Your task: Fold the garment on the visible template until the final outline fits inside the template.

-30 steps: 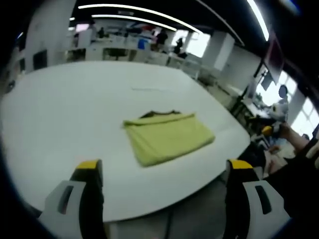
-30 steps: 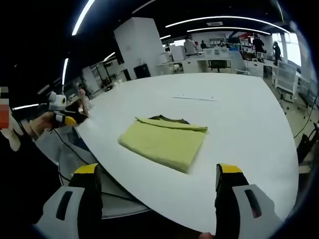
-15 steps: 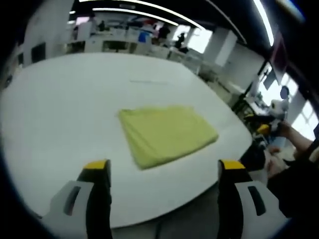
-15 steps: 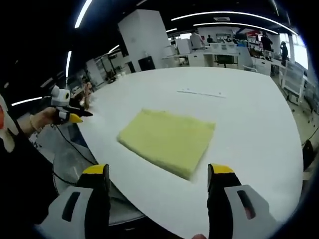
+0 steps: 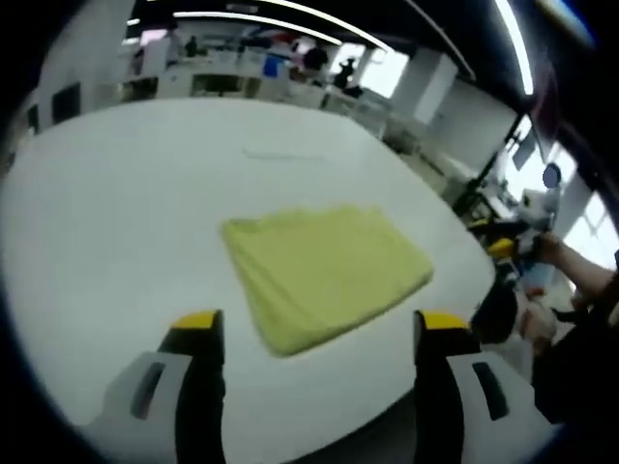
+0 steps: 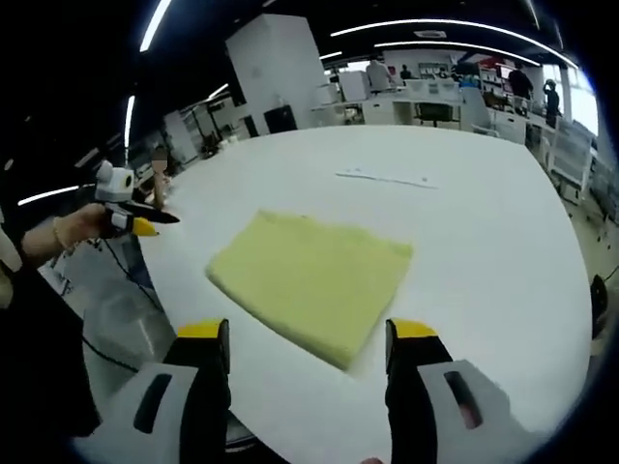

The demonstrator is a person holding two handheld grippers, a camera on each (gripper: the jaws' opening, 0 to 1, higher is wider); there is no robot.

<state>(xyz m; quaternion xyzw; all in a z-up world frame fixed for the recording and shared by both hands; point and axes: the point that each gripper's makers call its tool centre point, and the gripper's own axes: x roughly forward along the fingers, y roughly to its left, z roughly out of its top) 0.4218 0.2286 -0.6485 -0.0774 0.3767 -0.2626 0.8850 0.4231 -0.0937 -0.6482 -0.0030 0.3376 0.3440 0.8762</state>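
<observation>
The yellow garment [image 5: 324, 273] lies folded flat mid-desk [image 5: 116, 203], nothing on top of it. Left tool [image 5: 314, 333] and right tool [image 6: 308, 338] both hang wide apart, gripping nothing. Office furniture [image 6: 426, 101] sits way behind.

- A yellow-green garment [image 5: 324, 275] lies folded into a rough rectangle on the white table [image 5: 116, 203], flat, with one corner toward the camera.
- The left gripper [image 5: 319, 333] rises from the bottom of the left gripper view, its jaws spread wide and empty (yellow tips, white bodies), hovering at the table's near edge with the garment's near corner between them in the picture.
- At the right edge a person's hand holds the right gripper [image 5: 503, 247], beyond the table; its jaws are too blurred to judge, probably close together.
- A faint thin line [image 5: 280, 155] marks the table farther back.
</observation>
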